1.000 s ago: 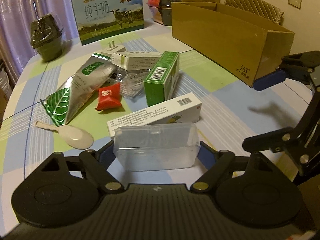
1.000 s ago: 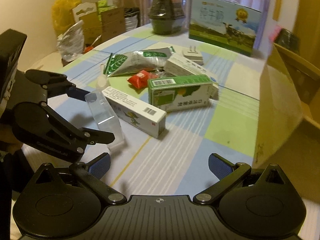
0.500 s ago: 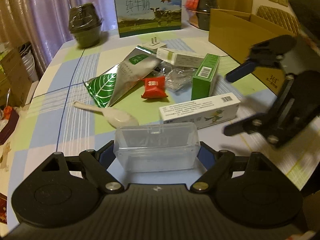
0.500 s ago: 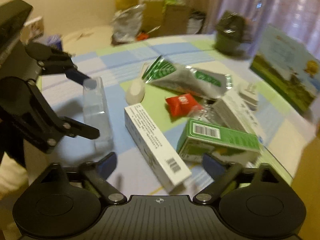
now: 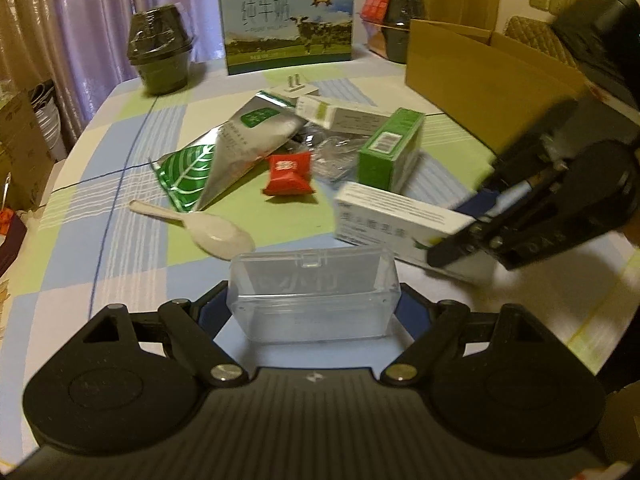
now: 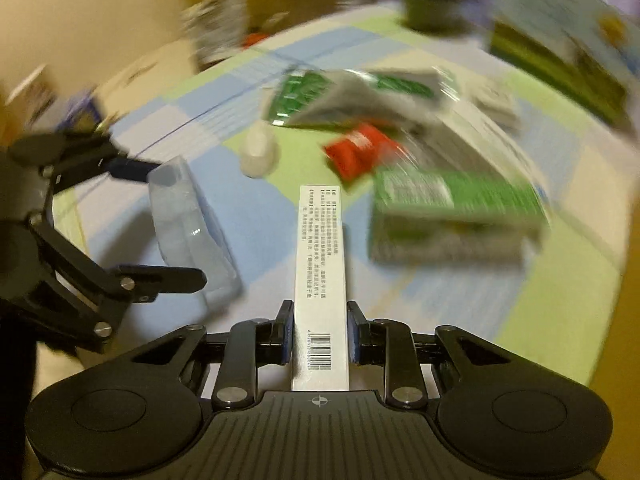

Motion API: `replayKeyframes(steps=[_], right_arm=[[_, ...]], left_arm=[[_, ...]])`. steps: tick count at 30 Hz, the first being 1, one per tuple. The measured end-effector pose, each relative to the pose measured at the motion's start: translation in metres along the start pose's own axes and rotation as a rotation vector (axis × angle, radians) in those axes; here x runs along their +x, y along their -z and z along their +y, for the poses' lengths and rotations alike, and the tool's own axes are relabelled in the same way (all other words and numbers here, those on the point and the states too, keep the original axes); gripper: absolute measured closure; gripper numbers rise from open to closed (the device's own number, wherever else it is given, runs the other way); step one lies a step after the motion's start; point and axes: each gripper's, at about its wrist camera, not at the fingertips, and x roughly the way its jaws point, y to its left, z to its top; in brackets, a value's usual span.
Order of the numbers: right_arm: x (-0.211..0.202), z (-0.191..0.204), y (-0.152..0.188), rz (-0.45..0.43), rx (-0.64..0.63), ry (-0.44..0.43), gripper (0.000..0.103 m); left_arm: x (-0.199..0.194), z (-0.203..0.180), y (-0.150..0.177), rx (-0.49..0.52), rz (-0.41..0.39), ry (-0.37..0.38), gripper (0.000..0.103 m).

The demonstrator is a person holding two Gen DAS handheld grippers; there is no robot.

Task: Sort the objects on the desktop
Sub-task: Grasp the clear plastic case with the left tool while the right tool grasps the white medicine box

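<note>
Tool state first: right tool (image 6: 320, 334) is clamped on the barcode end of the long white box (image 6: 320, 276), held lengthwise so it can probably be carried to the cardboard box (image 5: 484, 76). Left tool (image 5: 314, 308) is closed on the clear plastic case (image 5: 314, 294), gripped across its long sides, likely held out of the way for sorting. On the table (image 5: 132, 216) beyond, unsorted items are seen: white spoon (image 5: 208, 230), red packet (image 5: 289, 172), green box (image 5: 390, 148), foil pouch (image 5: 228, 148). Right view is blurred.
</note>
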Motion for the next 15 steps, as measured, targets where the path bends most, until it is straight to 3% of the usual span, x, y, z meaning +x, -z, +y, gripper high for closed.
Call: replayKeyframes(steps=[3, 6, 9, 13, 15], right_arm=[[-0.018, 0.0, 0.026, -0.017, 0.158, 0.082, 0.08], [-0.033, 0.006, 0.051, -0.051, 0.222, 0.172, 0.08], [-0.041, 0.011, 0.064, -0.097, 0.24, 0.228, 0.076], [-0.039, 0.012, 0.066, -0.11, 0.23, 0.226, 0.059], [-0.035, 0.014, 0.062, -0.114, 0.198, 0.239, 0.056]], left_arm=[[-0.002, -0.011, -0.001, 0.02, -0.007, 0.017, 0.02], [-0.001, -0.023, 0.0, 0.043, -0.005, 0.039, 0.02], [0.002, -0.034, 0.001, 0.058, 0.003, 0.053, 0.02], [0.006, -0.041, 0.001, 0.068, 0.009, 0.046, 0.02], [0.007, -0.041, 0.0, 0.056, 0.013, 0.043, 0.02]])
